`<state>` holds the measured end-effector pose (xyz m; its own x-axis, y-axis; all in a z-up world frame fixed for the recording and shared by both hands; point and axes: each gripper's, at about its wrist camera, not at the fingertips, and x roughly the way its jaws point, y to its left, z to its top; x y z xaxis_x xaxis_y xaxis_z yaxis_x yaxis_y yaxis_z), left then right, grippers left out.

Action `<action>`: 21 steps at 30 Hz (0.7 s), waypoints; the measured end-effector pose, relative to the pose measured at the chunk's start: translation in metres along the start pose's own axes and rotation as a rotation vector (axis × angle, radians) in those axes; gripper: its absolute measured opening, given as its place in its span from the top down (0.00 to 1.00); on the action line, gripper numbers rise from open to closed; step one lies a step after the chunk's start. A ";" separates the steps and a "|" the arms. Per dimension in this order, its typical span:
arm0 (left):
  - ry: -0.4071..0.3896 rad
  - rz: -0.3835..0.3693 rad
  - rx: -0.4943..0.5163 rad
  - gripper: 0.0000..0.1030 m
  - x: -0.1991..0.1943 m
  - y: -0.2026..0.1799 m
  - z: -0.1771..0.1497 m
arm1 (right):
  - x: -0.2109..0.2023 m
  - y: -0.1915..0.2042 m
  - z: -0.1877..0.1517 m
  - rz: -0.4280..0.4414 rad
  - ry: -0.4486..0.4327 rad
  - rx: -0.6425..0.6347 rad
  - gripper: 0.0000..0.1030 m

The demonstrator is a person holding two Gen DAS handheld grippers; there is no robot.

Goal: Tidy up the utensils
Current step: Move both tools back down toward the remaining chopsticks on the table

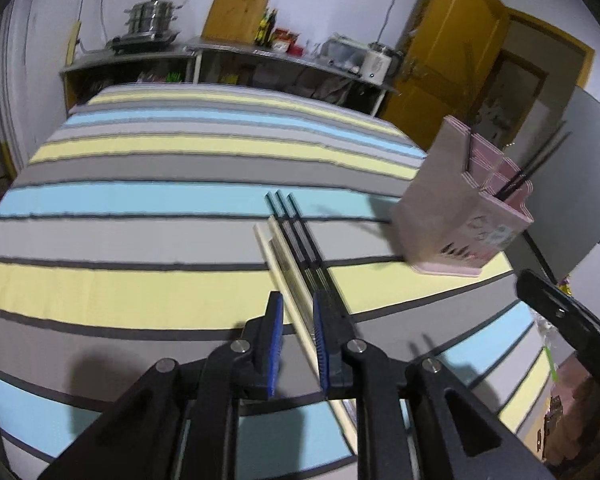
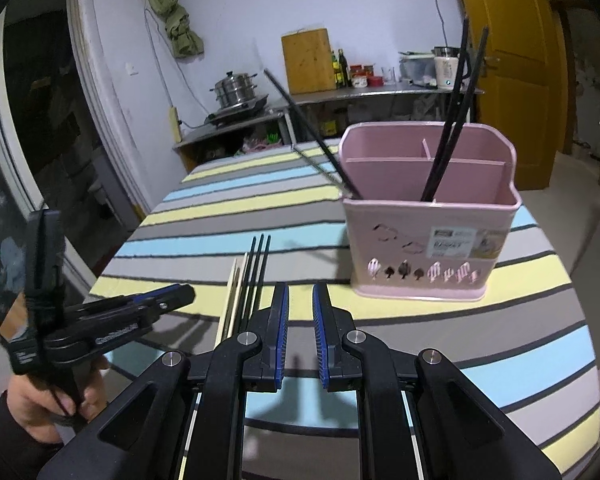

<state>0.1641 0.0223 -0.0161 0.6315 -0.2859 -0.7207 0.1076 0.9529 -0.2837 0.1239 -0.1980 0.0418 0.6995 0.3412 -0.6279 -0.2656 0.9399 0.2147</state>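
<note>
Left wrist view first: we see our left hand-held gripper (image 1: 298, 344) low over the striped table (image 1: 120, 200). Its blue pads stand a little apart and do not press on anything. One pale chopstick (image 1: 286, 280) runs right through the gap between them. The black chopsticks (image 1: 300, 236) lie just beside it, under and past the right pad. All the sticks lie side by side. Their long way points straight ahead from us, the same way the hand-held gripper points. So we think the jaws only need to close to pinch across a stick. The pink utensil holder (image 1: 460, 216) stands ahead and off to the right, near the table edge, with two black sticks already in it. A bit of the right hand-held gripper (image 1: 560, 316) shows at the far right.

Right wrist view next: our right hand-held gripper (image 2: 300, 312) is part open with nothing in it. The pink utensil holder (image 2: 424, 240) is close ahead of it, a little to the right. The chopsticks on the table (image 2: 252, 276) lie to its left. The left hand-held gripper (image 2: 156, 300) comes in from the left, and its tip is right by the near ends of the sticks. So we judge the left hand is the one nearer to the sticks, and the right one is nearer to the holder.
</note>
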 end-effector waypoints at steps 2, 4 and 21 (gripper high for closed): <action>0.015 0.011 -0.015 0.84 0.010 0.004 -0.001 | 0.007 0.000 -0.002 0.004 0.015 -0.002 0.88; 0.029 0.022 -0.028 0.84 0.020 0.006 0.000 | 0.012 -0.001 -0.005 0.007 0.027 -0.004 0.88; 0.008 0.082 -0.002 0.82 0.037 0.000 -0.003 | 0.034 0.000 -0.008 0.015 0.079 -0.010 0.88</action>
<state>0.1856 0.0114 -0.0446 0.6321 -0.2076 -0.7466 0.0539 0.9729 -0.2249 0.1425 -0.1870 0.0144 0.6407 0.3528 -0.6820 -0.2828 0.9342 0.2176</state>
